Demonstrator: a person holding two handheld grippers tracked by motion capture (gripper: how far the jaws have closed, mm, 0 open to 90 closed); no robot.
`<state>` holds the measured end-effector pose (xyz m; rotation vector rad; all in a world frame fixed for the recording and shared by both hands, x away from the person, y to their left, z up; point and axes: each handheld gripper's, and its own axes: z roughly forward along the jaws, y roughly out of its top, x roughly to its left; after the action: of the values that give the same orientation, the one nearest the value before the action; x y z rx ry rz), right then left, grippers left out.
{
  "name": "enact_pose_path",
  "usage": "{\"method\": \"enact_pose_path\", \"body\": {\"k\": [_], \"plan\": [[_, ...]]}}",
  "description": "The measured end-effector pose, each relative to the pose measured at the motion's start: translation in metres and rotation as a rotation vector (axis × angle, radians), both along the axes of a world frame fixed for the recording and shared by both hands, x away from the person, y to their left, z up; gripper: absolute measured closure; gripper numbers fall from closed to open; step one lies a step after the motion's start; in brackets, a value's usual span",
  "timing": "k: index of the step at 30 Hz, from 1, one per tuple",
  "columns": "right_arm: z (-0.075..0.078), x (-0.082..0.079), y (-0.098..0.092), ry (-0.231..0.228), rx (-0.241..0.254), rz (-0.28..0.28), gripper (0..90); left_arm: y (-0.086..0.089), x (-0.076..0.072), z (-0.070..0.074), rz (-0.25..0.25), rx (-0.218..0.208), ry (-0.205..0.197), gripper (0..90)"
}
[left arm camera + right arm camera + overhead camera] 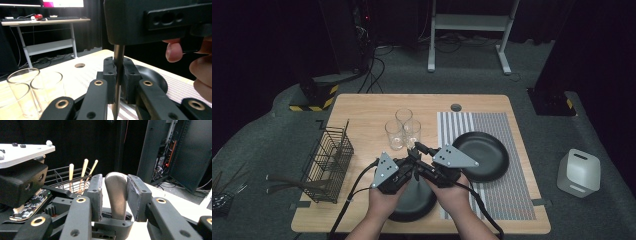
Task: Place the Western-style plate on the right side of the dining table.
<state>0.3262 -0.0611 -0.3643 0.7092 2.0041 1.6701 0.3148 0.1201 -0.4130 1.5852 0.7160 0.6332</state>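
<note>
Over the near middle of the wooden table (367, 107), two hands hold both grippers tip to tip. My left gripper (413, 159) is shut on a thin grey metal utensil (118, 57), seen edge-on and upright between its pads (118, 82). The same utensil's rounded handle end (115, 192) stands between the pads of my right gripper (115, 195), and both pads touch its sides. In the high view the right gripper (421, 149) comes in from the right, above a black bowl (414, 205). The utensil's working end is hidden.
Three clear glasses (404, 131) stand just beyond the grippers. A black wire basket (328, 162) with wooden sticks sits at the table's left edge. A black plate (484, 150) rests on a striped mat (507, 195) to the right. A white box (578, 172) stands on the floor.
</note>
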Motion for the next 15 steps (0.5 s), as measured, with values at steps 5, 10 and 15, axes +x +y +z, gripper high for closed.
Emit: {"method": "enact_pose_path", "body": {"k": [5, 10, 15], "plan": [[0.0004, -0.0007, -0.0001, -0.012, -0.003, -0.004, 69.6, -0.0003, -0.0008, 0.0004, 0.000, -0.003, -0.002, 83.3], [0.0009, -0.0006, -0.0010, -0.011, -0.004, -0.005, 68.7, -0.0006, -0.0011, 0.0016, 0.000, 0.000, -0.004, 83.3], [0.0010, -0.0002, -0.0021, -0.010, -0.002, -0.012, 67.4, -0.0015, -0.0012, 0.0024, -0.007, -0.001, -0.002, 83.3]]}}
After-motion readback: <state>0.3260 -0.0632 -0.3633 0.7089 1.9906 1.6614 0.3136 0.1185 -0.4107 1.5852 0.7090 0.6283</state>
